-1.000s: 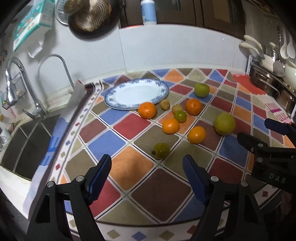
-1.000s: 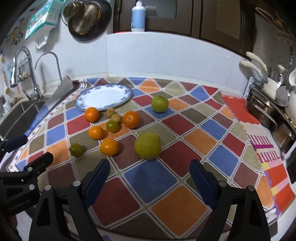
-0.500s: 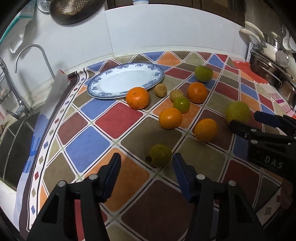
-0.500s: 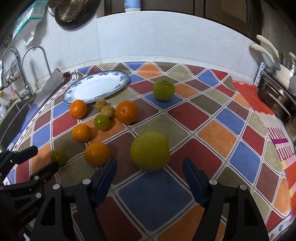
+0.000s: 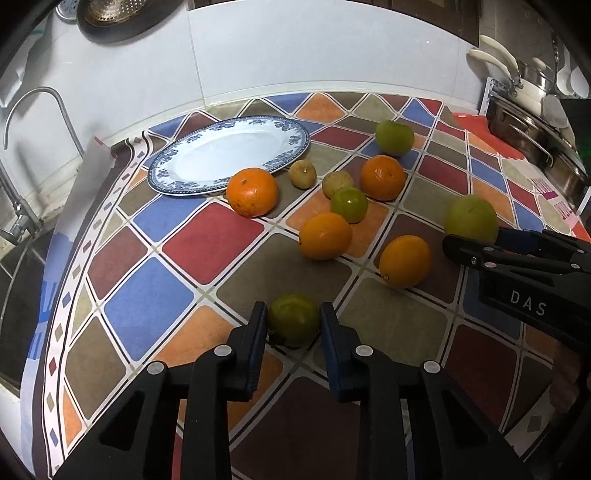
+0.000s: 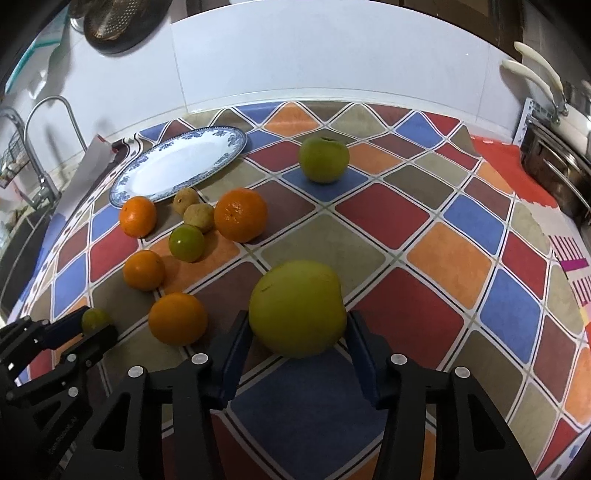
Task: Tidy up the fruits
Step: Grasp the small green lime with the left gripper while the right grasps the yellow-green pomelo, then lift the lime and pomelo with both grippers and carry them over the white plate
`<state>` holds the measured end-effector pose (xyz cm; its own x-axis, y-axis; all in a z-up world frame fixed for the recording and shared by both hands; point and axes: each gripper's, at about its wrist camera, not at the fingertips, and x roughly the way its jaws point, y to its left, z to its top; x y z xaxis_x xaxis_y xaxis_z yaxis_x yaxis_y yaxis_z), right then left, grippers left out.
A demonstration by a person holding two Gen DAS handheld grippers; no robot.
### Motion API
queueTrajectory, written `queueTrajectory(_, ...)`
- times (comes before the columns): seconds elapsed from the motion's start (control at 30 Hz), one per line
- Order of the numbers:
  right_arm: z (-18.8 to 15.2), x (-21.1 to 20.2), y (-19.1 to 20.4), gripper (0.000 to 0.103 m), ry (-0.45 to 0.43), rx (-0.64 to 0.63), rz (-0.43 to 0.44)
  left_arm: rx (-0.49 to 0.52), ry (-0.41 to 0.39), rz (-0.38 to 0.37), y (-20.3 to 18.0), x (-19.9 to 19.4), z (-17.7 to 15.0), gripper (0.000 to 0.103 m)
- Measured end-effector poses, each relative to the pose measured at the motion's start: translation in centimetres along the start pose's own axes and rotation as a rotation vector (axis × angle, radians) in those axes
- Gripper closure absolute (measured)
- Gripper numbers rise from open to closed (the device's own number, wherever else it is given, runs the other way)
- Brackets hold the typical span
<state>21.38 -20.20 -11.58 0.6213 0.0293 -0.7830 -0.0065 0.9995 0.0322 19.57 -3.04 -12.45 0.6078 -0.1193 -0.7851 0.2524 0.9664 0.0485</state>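
A small green fruit (image 5: 293, 321) lies on the chequered cloth, and my left gripper (image 5: 293, 308) is shut on it, one pad on each side. The right wrist view shows a large yellow-green fruit (image 6: 297, 306) between the jaws of my right gripper (image 6: 297, 321). Those jaws are closing, and a thin dark gap still shows at the right pad. A blue-rimmed white plate (image 5: 229, 155) sits bare at the back left. Between it and the grippers lie several oranges (image 5: 252, 192), a green apple (image 5: 394, 137) and some small brownish and green fruits (image 5: 349, 204).
A sink with a curved tap (image 5: 40, 110) lies left of the cloth's edge. Metal pans and a rack (image 5: 532, 125) stand at the right. A white tiled wall (image 5: 314, 55) closes the back, with a strainer (image 5: 110, 11) hanging on it.
Both grippers came forward and down toward the fruit. The left jaws closed onto the small green fruit. The right jaws narrowed around the large yellow-green fruit.
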Motion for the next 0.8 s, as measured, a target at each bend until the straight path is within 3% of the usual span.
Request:
queueTrajectory(0.57, 0.0, -0.6, 0.8, 0.052, -0.031, -0.003, -0.008, 0.016, -0.056, -0.041, 1.2, -1.7, 1.1, 0.075)
queueTrajectory(0.8, 0.9, -2.4, 1.5, 0.052, -0.082, 0.002, -0.024, 0.019, -0.087, -0.065, 2.2, -2.7, 2.0, 0.075)
